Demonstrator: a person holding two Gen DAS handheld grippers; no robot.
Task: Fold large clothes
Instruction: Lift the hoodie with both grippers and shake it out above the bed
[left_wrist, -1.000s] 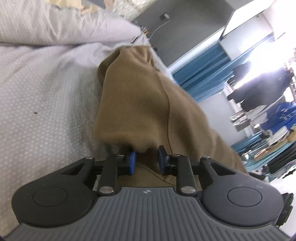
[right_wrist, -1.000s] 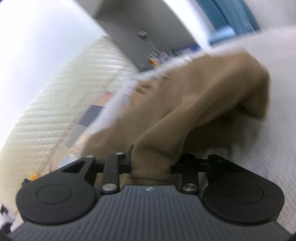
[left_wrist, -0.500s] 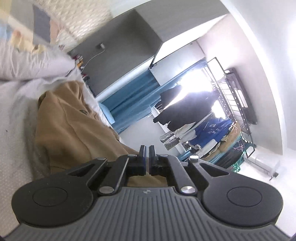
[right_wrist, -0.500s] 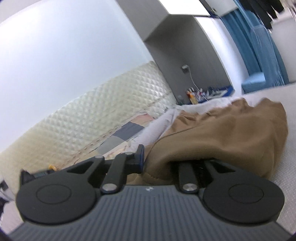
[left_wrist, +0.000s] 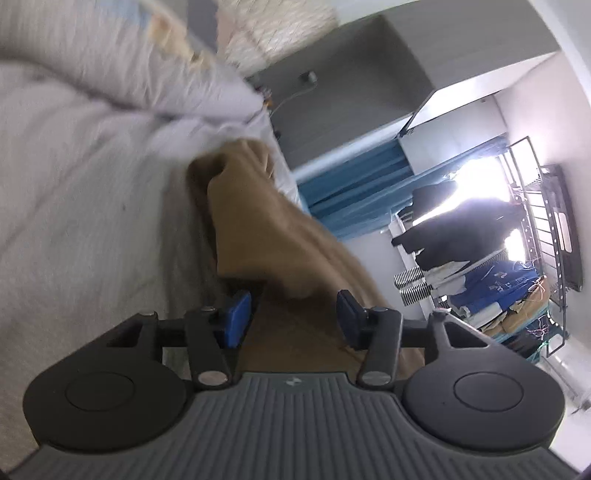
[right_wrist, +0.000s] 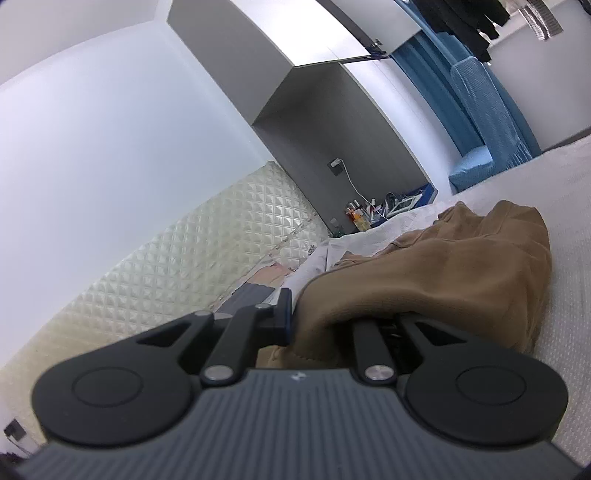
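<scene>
Half a second ago the left gripper (left_wrist: 293, 314) had its blue pads pressed together; now its jaws are opening, standing well apart, with brown cloth lying between and just ahead of them but neither pad pressing on it. A second ago the same jaws were narrow around a bunched edge of that cloth. The brown garment (left_wrist: 258, 229), a thick sweatshirt-like piece, stretches away from the left jaws in a long folded ridge, its far end rumpled near a grey pillow (left_wrist: 122, 62). It lies on the pale grey bedspread (left_wrist: 81, 221), which fills the side to the left of the jaws. Off to the right of the left jaws, well apart, stands a rack of hanging clothes (left_wrist: 480, 240) by a bright window and blue curtains (left_wrist: 354, 192). The right gripper (right_wrist: 321, 321) is clamped on the brown garment (right_wrist: 443, 269): a thick fold rises from between its jaws and covers the right finger, while the left finger's blue pad (right_wrist: 285, 314) lies against the cloth. Ahead of the right jaws the garment piles up on the bedspread (right_wrist: 569, 258), and to their left a quilted headboard (right_wrist: 184, 258) runs along the wall.
</scene>
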